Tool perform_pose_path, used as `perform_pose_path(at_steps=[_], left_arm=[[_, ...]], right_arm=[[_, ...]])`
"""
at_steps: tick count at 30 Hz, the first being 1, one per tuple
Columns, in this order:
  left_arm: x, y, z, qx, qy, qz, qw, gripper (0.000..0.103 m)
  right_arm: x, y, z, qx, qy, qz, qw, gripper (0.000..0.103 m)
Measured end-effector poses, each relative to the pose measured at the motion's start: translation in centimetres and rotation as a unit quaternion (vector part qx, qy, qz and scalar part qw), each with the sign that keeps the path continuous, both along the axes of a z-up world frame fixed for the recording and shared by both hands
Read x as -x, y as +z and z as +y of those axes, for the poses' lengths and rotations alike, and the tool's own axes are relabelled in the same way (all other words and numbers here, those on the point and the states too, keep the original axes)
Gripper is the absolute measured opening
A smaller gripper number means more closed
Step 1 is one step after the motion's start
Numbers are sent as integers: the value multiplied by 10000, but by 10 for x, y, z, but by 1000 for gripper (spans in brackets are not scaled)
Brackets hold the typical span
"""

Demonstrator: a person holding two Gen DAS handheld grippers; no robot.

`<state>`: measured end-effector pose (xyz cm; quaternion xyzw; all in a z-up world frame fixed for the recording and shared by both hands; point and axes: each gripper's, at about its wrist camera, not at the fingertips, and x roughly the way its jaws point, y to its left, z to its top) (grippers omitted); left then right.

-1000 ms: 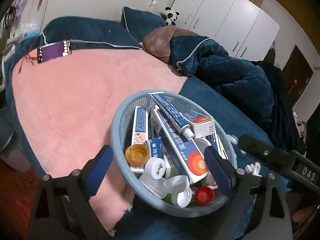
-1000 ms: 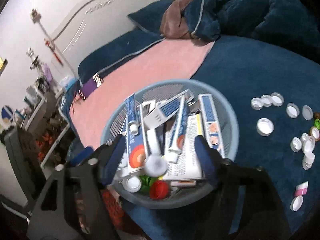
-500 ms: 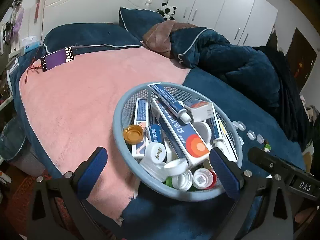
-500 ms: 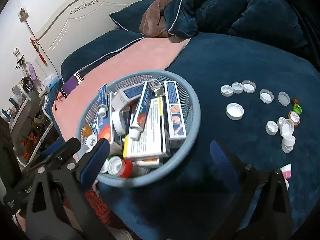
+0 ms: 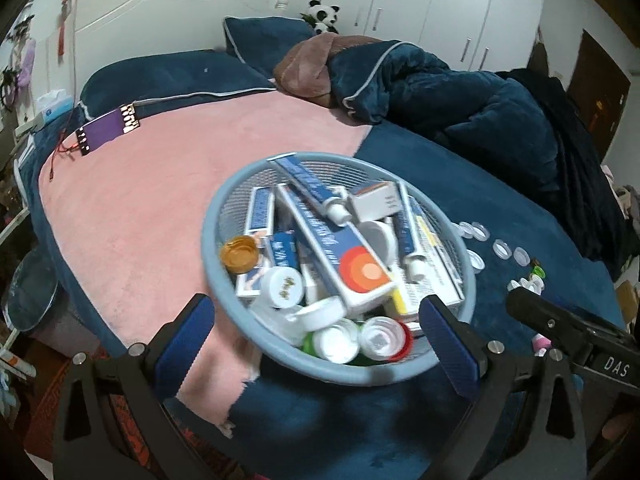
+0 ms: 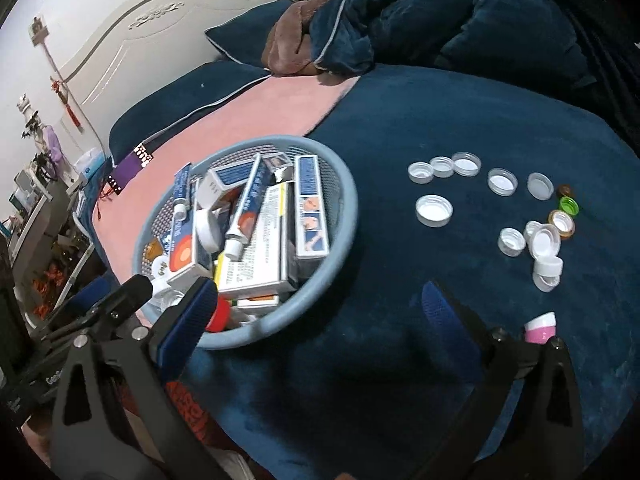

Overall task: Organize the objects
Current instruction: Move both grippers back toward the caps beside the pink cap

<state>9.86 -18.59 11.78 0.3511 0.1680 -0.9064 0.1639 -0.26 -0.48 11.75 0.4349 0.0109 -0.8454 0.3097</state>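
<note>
A light blue mesh basket (image 5: pixel 224 216) (image 6: pixel 344 200) stands on the bed, filled with toothpaste boxes, tubes, jars and caps. A blue box with an orange circle (image 5: pixel 340 256) lies on top. My left gripper (image 5: pixel 320 336) is open and empty, its jaws wide at the basket's near rim. My right gripper (image 6: pixel 316 320) is open and empty, to the right of the basket over the blue blanket. Several loose bottle caps (image 6: pixel 434 210) lie on the blue blanket to the right; they also show in the left wrist view (image 5: pixel 502 249).
A pink blanket (image 5: pixel 160 184) covers the bed's left part, with a purple strip (image 5: pixel 106 128) on it. A heaped dark blue duvet (image 5: pixel 460 104) and pillows lie at the back. A pink-and-white cap (image 6: pixel 541 327) lies near my right finger. White wardrobes stand behind.
Both grippers have pulled back from the basket. The right one has swung right, so the basket now lies to its left and more caps show.
</note>
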Motion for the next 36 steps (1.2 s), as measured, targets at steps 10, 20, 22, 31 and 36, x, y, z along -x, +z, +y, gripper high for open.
perform_pose_path(at_steps=[10,20,22,31,36], left_arm=[[17,2,37,99,-477,-22,9988,102],[35,0,82,115,-996,-18,9950,102],[39,-1,91,120,-1113,-39,9937,102],[55,-10,128,69,-1544,-135,9879,102],[65,-17,148,-8,-1771,-224,9839,102]], right_arm=[[8,-4,38,1,-353,-50,9994,103],[19,-16,95,3,-987,-247,9948,103],[21,-17,105,1,-1095,-280,9936,103],[25,-33,152,-93,-1591,-473,9861,103],[28,-43,173,-196,-1842,-555,9811,103]])
